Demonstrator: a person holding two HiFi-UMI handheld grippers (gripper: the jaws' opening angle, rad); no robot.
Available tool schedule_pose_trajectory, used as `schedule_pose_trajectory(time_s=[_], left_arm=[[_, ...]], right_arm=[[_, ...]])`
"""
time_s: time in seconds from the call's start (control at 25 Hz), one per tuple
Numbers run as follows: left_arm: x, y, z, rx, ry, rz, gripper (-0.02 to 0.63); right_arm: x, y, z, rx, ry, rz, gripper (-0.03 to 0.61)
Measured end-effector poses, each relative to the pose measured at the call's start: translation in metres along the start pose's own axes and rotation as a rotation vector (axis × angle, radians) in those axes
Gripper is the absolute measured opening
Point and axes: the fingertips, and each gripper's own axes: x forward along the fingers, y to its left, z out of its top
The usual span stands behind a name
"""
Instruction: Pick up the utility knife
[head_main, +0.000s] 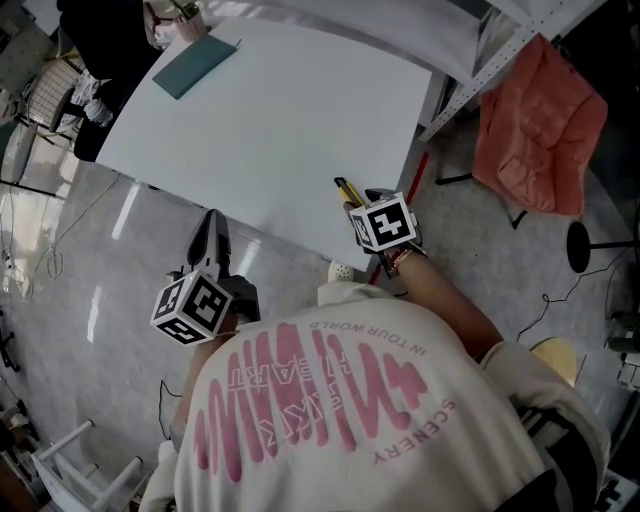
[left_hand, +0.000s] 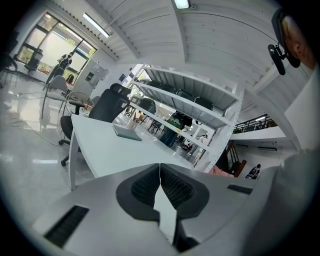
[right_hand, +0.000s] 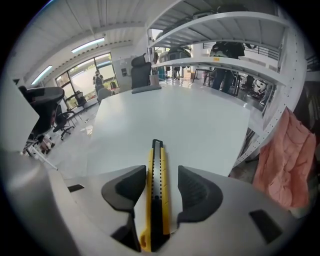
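Observation:
The utility knife (right_hand: 156, 195), yellow with a black slider, lies on the white table (head_main: 280, 110) close to its near edge, pointing away from me. My right gripper (right_hand: 161, 175) straddles it from above, jaws open, a narrow gap showing beside the knife on the right. In the head view only the knife's tip (head_main: 346, 189) sticks out past the right gripper (head_main: 356, 206) and its marker cube. My left gripper (head_main: 212, 228) hangs over the floor in front of the table, off to the left; its pads (left_hand: 172, 186) meet with nothing between them.
A teal notebook (head_main: 195, 65) lies at the table's far left. A white shelf frame (head_main: 470, 75) stands along the table's right side, with a peach cloth (head_main: 540, 120) draped beyond it. A black office chair (head_main: 95, 40) sits at the far left.

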Motion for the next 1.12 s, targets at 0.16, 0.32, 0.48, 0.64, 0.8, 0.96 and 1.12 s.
schedule_pose_trajectory(time_s=[0.16,0.32,0.48,0.64,0.8,0.96,1.12], left_arm=[[-0.007,0.002,-0.001,0.0,-0.002,0.0,0.025],[-0.011,-0.003,0.0,0.003,-0.003,-0.015,0.025],[-0.014,-0.006,0.0,0.004,0.002,-0.021,0.025],[-0.018,-0.011,0.0,0.007,0.006,-0.025,0.025],[-0.025,-0.018,0.003,0.003,-0.002,-0.034,0.025],[-0.031,-0.029,0.009,0.008,-0.021,-0.05,0.025],[-0.042,-0.044,0.012,0.028,-0.025,-0.079,0.025]], right_arm=[[-0.002,0.005,-0.004,0.006,0.017,-0.005,0.194],[-0.005,0.008,-0.006,0.007,0.031,-0.004,0.139],[-0.007,0.01,-0.008,0.019,0.049,-0.008,0.135],[-0.011,0.012,-0.009,0.048,0.052,0.003,0.133],[-0.018,0.013,-0.018,0.074,0.044,0.011,0.132],[-0.031,0.009,-0.025,0.109,0.033,0.008,0.132],[-0.055,0.011,-0.021,0.147,-0.018,0.007,0.132]])
